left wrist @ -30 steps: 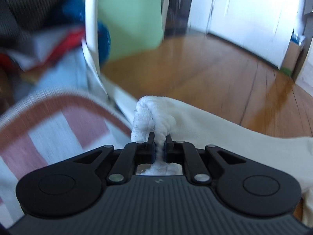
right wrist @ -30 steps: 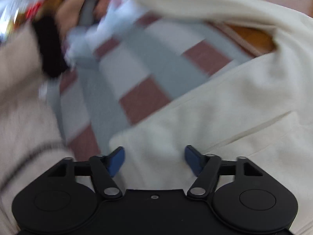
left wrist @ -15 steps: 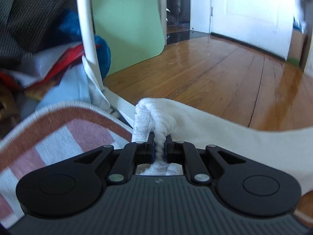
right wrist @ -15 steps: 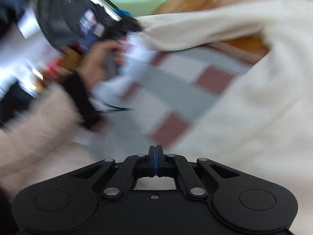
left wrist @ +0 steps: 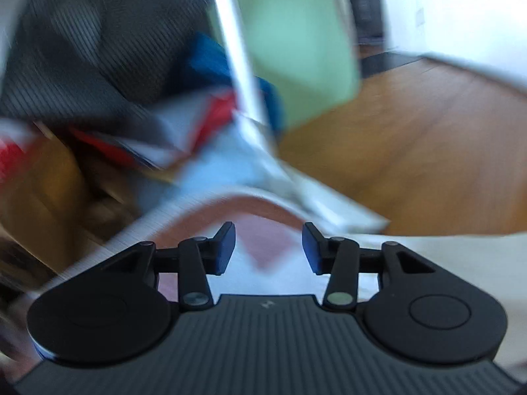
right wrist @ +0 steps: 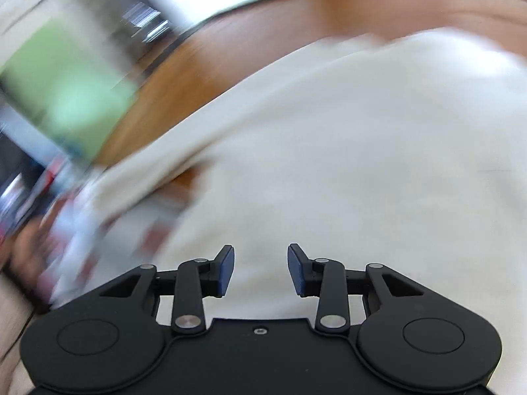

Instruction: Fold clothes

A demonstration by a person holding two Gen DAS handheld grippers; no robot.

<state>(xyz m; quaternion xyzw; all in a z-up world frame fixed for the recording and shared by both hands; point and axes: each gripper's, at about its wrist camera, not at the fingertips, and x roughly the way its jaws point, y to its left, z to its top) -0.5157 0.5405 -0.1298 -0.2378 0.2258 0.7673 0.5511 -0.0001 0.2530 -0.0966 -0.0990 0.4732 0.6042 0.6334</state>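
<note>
A cream garment [right wrist: 346, 151] lies spread over a checked red, white and grey cloth [left wrist: 263, 247]. In the left wrist view its edge [left wrist: 461, 256] shows at the right, no longer in my fingers. My left gripper [left wrist: 268, 247] hangs over the checked cloth, its jaws opening with nothing between them. My right gripper [right wrist: 260, 270] hovers above the cream garment, jaws opening and holding nothing. Both views are blurred by motion.
A wooden floor [left wrist: 428, 151] runs beyond the cloth. A white post [left wrist: 237, 52] and a pale green panel [left wrist: 296, 42] stand ahead. Heaped dark, blue and red clothes [left wrist: 138, 98] lie at the left. A person's hand [right wrist: 23, 253] shows at the left edge of the right wrist view.
My left gripper let go of the bunched cream fabric and opened. My right gripper shut, then opened again, while it swung across and rolled to face the garment and the floor.
</note>
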